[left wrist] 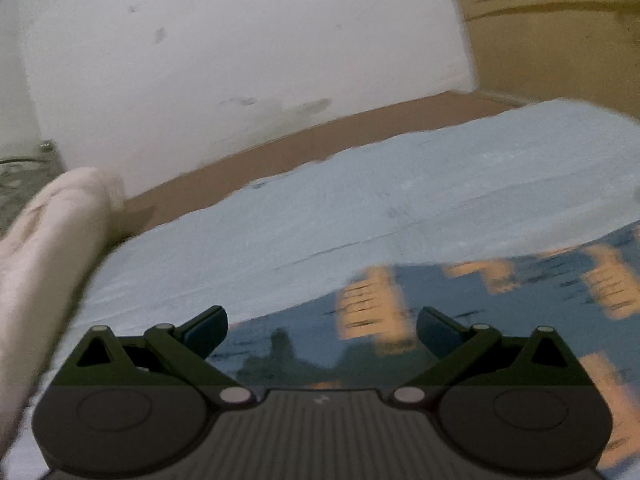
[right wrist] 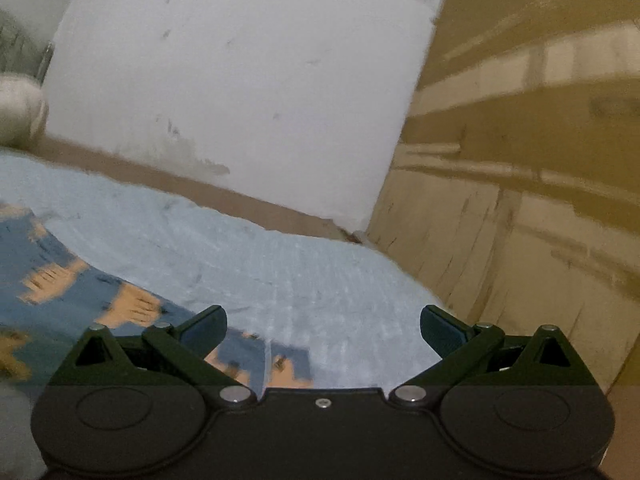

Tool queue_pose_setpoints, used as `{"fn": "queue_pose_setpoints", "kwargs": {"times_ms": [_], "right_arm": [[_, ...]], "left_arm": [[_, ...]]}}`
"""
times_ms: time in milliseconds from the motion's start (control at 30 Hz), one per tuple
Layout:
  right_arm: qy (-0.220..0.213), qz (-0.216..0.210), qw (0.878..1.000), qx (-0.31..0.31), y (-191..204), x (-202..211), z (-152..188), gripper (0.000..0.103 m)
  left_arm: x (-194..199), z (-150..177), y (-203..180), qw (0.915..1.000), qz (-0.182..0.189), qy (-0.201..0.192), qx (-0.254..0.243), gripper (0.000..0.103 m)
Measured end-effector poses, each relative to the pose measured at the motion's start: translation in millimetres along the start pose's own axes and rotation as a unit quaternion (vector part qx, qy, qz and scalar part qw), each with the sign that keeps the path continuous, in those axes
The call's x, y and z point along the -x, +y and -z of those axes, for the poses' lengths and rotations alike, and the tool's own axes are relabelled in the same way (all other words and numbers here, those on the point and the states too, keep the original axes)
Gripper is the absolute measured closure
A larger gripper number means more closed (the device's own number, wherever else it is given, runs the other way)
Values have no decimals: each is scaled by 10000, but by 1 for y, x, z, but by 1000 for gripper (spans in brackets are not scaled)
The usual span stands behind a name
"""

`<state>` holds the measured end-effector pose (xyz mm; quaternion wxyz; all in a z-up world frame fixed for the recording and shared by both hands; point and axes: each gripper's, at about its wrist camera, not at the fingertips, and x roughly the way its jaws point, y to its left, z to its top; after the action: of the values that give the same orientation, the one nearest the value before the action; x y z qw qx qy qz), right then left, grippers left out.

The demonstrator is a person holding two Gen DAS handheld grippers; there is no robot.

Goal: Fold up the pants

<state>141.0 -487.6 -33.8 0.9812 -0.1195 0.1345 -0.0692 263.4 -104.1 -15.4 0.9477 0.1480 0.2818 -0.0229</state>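
Both grippers — left gripper (left wrist: 322, 330), right gripper (right wrist: 323, 330) — spread wide, holding nothing. Patterned blue pants (left wrist: 500, 320) lie flat on the pale sheet (left wrist: 360, 200), below the fingers — descend squarely onto one hem edge.

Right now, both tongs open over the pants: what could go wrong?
1. Both views are motion-blurred, so a grab now could miss the hem of the pants.
2. The right tongs hang over the pale blue sheet beside the pants' corner; closing here could pinch sheet with, or instead of, the cloth.
3. The left tongs sit over mid-fabric, not an edge, so a grip there could bunch the fold.
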Motion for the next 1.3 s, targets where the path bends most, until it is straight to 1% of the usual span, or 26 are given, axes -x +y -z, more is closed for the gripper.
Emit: {"fn": "queue_pose_setpoints", "kwargs": {"times_ms": [100, 233, 300, 367, 400, 433, 500, 567, 633, 700, 767, 800, 867, 1000, 1133, 1200, 1267, 1300], "right_arm": [[73, -336, 9977, -580, -9, 25, 9, 1], [312, -507, 9929, -1030, -13, 42, 18, 1], [493, -616, 9869, -1409, -17, 48, 24, 1], [749, -700, 9768, -1882, -20, 51, 31, 1], [780, -740, 9713, -2121, -20, 52, 35, 1], [794, -790, 9670, -2290, -20, 55, 38, 1], [818, -991, 9591, -2522, -17, 56, 41, 1], [821, -1139, 9549, -2615, -15, 56, 41, 1], [839, -1268, 9507, -2702, -14, 54, 39, 1], [874, -1382, 9441, -2863, -13, 49, 38, 1], [974, -1453, 9347, -3093, -15, 45, 36, 1], [1035, -1455, 9305, -3198, -16, 42, 36, 1], [1126, -1346, 9255, -3357, -16, 38, 35, 1], [1175, -1102, 9117, -3780, -19, 31, 34, 1], [980, -827, 8919, -4336, -19, 30, 34, 1], [889, -687, 8897, -4425, -18, 31, 33, 6], [820, -535, 8898, -4458, -17, 30, 33, 20], [821, -458, 8895, -4471, -17, 30, 34, 22]], "left_arm": [[12, -7, -33, 9982, 593, -114, 4, 1], [20, -12, -75, 9930, 1161, -204, -43, 1], [22, -13, -91, 9907, 1339, -255, -37, 1], [21, -13, -108, 9884, 1505, -224, -3, 1], [18, -13, -113, 9873, 1576, -205, -1, 1], [15, -12, -119, 9865, 1626, -187, -25, 1], [12, -10, -127, 9868, 1608, -175, -115, 1], [8, -6, -131, 9877, 1550, -131, -177, 1], [-1, -3, -133, 9888, 1479, 31, -193, 1], [-8, 3, -130, 9887, 1479, 217, -78, 1], [-17, 8, -122, 9859, 1628, 321, 217, 0], [-21, 10, -118, 9838, 1709, 367, 391, 0], [-23, 12, -113, 9819, 1779, 377, 518, 0], [-22, 13, -114, 9836, 1721, 320, 444, 0], [-21, 3, -113, 9825, 1755, 487, 395, 1], [-21, -4, -112, 9810, 1805, 629, 320, 1], [-21, -12, -112, 9796, 1856, 725, 264, 1], [-20, -17, -112, 9787, 1898, 734, 259, 1]]}}
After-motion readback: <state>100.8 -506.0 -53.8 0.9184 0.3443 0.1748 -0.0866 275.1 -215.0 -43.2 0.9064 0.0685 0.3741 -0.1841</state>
